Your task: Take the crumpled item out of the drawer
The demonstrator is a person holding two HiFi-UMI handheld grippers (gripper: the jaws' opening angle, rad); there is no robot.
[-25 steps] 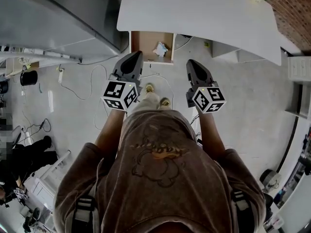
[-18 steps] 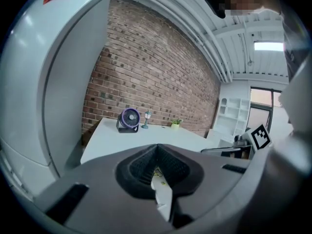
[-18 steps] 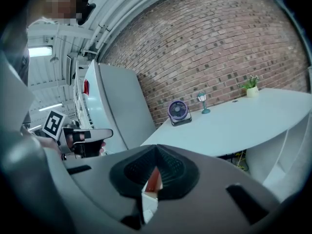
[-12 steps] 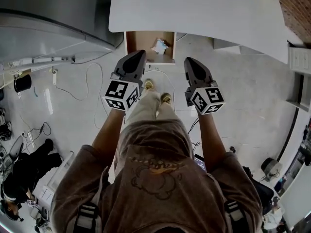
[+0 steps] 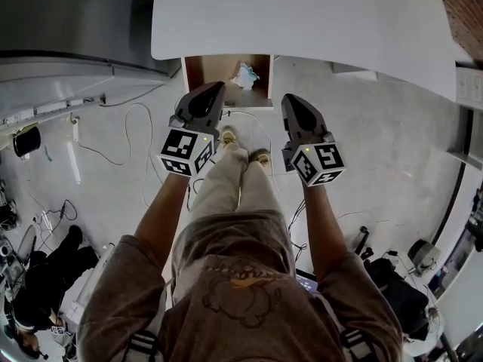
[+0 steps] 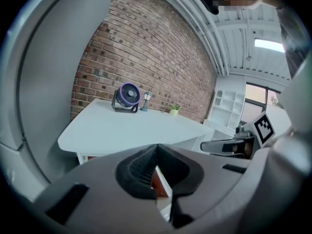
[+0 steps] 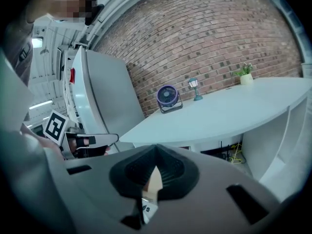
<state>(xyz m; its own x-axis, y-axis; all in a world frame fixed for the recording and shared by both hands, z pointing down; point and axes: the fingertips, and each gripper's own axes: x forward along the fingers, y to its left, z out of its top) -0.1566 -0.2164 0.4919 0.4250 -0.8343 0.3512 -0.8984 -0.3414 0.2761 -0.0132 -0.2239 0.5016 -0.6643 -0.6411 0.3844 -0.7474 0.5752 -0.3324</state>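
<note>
A wooden drawer (image 5: pixel 205 72) stands pulled out from under the white table (image 5: pixel 302 13). Inside it lies a crumpled white item (image 5: pixel 245 75), toward the drawer's right side. My left gripper (image 5: pixel 211 90) is held in the air just short of the drawer's front edge, shut and holding nothing. My right gripper (image 5: pixel 291 102) hovers to the right of the drawer over the floor, its jaws also shut and empty. In the left gripper view the left gripper (image 6: pixel 157 147) shows only a sliver of brown drawer below the closed tips. In the right gripper view the right gripper (image 7: pixel 156 151) looks along the table.
A grey refrigerator (image 5: pixel 68 21) stands left of the table. Cables (image 5: pixel 136 130) trail over the floor. The person's shoes (image 5: pixel 229 136) are below the drawer. A blue fan (image 6: pixel 127 96), a small lamp (image 6: pixel 145 101) and a potted plant (image 7: pixel 245 74) sit on the tabletop by the brick wall.
The person has stepped toward the table, so the drawer and crumpled item now lie closer to both gripper tips. Both grippers stayed shut.
</note>
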